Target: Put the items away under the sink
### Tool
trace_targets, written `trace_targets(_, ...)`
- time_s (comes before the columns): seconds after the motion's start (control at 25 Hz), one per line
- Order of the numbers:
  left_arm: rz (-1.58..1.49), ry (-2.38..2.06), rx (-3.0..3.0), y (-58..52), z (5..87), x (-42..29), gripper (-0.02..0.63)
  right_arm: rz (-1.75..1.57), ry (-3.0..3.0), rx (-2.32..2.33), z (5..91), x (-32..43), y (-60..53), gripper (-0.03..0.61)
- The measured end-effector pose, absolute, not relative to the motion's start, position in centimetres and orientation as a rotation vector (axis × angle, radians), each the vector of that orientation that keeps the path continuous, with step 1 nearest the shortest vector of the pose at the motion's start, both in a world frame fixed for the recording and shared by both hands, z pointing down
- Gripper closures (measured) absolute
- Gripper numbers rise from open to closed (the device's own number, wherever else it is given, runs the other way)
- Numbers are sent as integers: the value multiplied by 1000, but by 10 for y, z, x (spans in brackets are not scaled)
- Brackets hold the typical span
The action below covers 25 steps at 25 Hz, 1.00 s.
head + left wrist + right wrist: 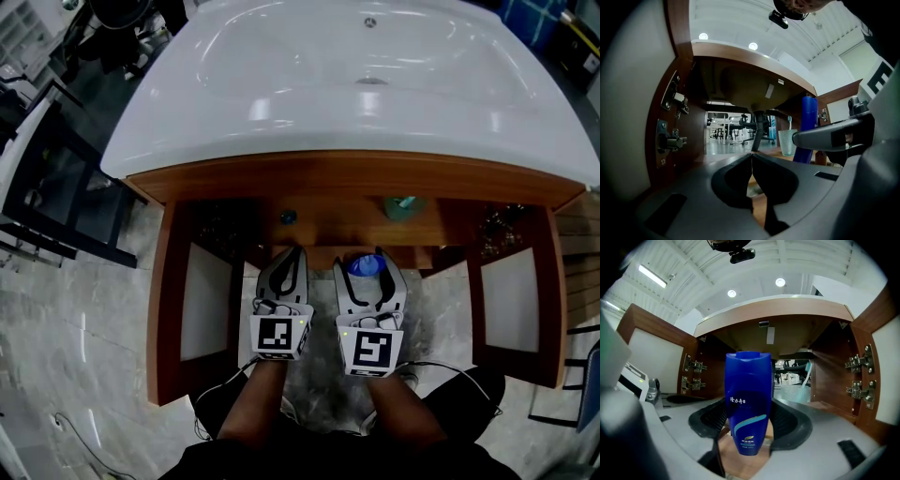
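**Bottle at the cabinet mouth, one hand idle**

Head view: I am crouched at the open wooden cabinet under the white sink, both doors swung wide. My right gripper pinches the blue bottle, cap up, right at the cabinet opening and not yet inside. My left gripper sits just beside it, its fingers pressed together on nothing. Deeper in stands a teal cup, and to its left a small blue thing I cannot identify.

Left gripper view: my two jaws meet in one seam with nothing between them. The bottle rises at the right, the cup just behind it, and the drain pipe drops from the bowl in the middle.

Right gripper view: the pads grip the lower body of the bottle, so most of it stands free above my fingers. The cup holds a toothbrush and lies ahead, slightly to the right.

I see three risks. With such a low grip, the tall bottle could pivot between the pads if its cap catches the top rail. Pushed straight in, it could tip the cup. My idle left hand is close enough to nudge the right one.
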<state>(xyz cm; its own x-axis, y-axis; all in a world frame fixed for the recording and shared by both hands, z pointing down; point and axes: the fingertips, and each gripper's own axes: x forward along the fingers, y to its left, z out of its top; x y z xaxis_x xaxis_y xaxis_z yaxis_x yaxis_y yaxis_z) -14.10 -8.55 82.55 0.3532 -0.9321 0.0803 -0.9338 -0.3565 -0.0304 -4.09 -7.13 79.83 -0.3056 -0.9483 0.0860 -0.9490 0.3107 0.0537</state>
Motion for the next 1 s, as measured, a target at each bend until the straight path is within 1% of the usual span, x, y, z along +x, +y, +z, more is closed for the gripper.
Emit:
trace_targets(0.44,84,-1782,2580,-84,808,-156,592,-44,-2493,1814,753,-56,-100,296)
trace_targets(1.0,101,-1794,2591,-88,808,-157,592,-4,-2438,1820,753,-63,-174,296)
